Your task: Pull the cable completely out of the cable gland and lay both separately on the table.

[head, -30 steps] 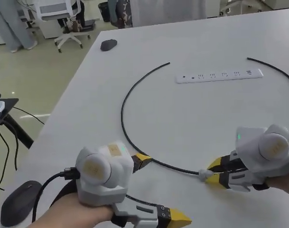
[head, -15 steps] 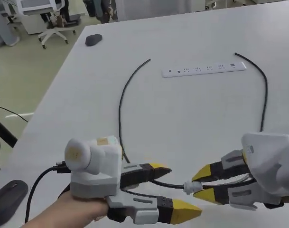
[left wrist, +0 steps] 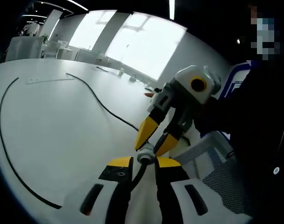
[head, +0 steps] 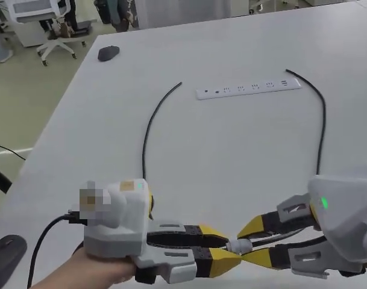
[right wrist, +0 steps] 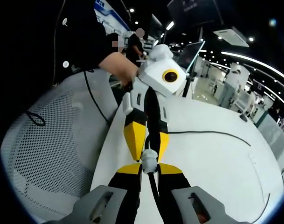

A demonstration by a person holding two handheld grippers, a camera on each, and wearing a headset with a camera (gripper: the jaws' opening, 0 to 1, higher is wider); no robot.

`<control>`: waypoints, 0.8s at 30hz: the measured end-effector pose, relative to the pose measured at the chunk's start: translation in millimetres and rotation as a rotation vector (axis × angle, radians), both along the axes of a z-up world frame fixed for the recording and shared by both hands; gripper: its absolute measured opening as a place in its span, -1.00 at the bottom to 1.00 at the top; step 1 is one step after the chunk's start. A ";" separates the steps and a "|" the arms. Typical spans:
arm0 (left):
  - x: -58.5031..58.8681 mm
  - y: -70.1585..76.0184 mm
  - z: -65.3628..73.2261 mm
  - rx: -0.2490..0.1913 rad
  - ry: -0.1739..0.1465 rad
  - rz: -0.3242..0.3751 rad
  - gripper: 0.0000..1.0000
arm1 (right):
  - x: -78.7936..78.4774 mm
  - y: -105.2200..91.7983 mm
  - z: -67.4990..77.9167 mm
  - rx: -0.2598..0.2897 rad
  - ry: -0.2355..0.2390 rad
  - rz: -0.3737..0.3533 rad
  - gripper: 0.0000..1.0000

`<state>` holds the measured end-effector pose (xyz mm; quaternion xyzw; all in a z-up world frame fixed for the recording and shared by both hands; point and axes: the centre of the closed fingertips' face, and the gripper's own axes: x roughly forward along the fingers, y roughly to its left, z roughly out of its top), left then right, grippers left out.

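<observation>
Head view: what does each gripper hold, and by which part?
Right gripper pinches the cable gland at its tips; left gripper brackets the cable beside it, grip unclear.

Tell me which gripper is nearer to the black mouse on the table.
Left. The left gripper sits at the near edge on the same side as the mouse; the right gripper sits on the opposite side, tips meeting the left's, body farther off.

Your left gripper (left wrist: 144, 164) pinches the cable (head: 144, 135), your right gripper (right wrist: 150, 169) the cable gland (head: 236, 245), tips nose to nose; your left hand (head: 102, 271) holds from below.
</observation>
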<state>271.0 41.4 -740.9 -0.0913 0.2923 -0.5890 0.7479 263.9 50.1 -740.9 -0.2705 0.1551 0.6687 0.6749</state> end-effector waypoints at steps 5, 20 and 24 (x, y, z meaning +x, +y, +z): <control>-1.8 -3.2 3.4 -0.024 -0.006 -0.007 -0.66 | -1.9 -2.2 3.2 -0.002 0.008 0.001 -0.85; -0.8 -5.1 12.5 -0.061 -0.090 -0.017 -0.69 | 1.0 -5.9 5.9 0.015 0.041 -0.002 -0.85; -0.9 -5.3 13.7 -0.066 -0.102 -0.023 -0.69 | 1.1 -6.2 6.7 0.022 0.044 0.000 -0.85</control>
